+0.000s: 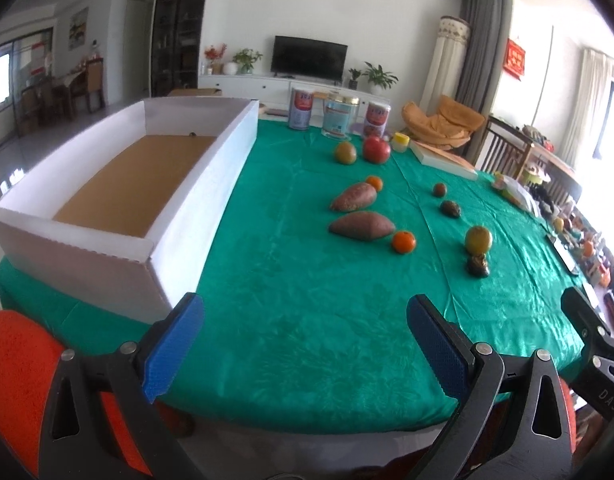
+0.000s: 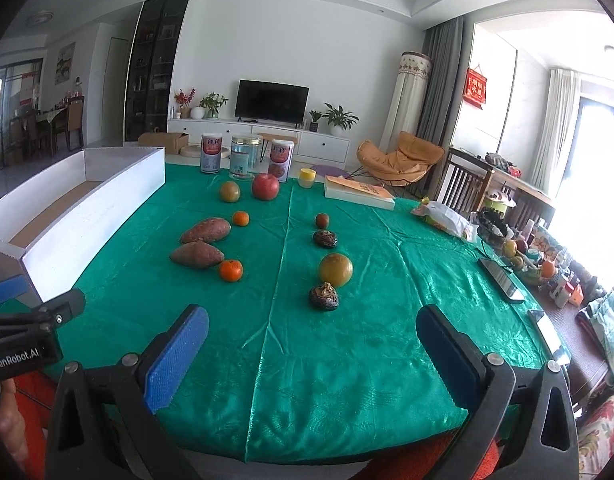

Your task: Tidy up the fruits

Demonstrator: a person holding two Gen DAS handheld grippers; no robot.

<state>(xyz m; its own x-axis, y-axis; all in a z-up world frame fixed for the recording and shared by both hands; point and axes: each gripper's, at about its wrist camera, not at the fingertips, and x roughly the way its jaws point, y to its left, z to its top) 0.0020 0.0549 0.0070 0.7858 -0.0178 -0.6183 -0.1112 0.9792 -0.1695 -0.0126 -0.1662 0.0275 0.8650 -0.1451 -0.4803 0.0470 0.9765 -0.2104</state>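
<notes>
On the left of the table (image 1: 291,320), which is draped in shiny green cloth, sits a long white box (image 1: 119,216) with a brown cardboard floor; a small dark item lies at its far end, too small to identify. The left claw (image 1: 305,344) hovers over the near edge of the table, its blue-padded fingers (image 1: 173,350) spread wide with nothing between them.

Moving right, the produce is scattered across the middle of the cloth, all outside the box. Two sweet potatoes (image 2: 201,243) lie close together, one behind the other. A small orange (image 2: 231,270) sits just beside the nearer one, and a second small orange (image 2: 240,218) just beside the farther one. Behind these, near the back of the table, a greenish-brown round fruit (image 2: 229,191) stands just beside a red apple (image 2: 265,186). Three jars (image 2: 246,157) line the back edge.

Farther right runs a second loose row: a small reddish fruit (image 2: 322,220), a dark wrinkled item (image 2: 325,238), a yellow-green round fruit (image 2: 336,269) and another dark wrinkled item (image 2: 324,296), nearest the right claw (image 2: 313,350). That claw also gapes wide and empty above the near cloth. A flat white book-like box (image 2: 359,192) and a small yellow cup (image 2: 308,177) sit at the back right.
</notes>
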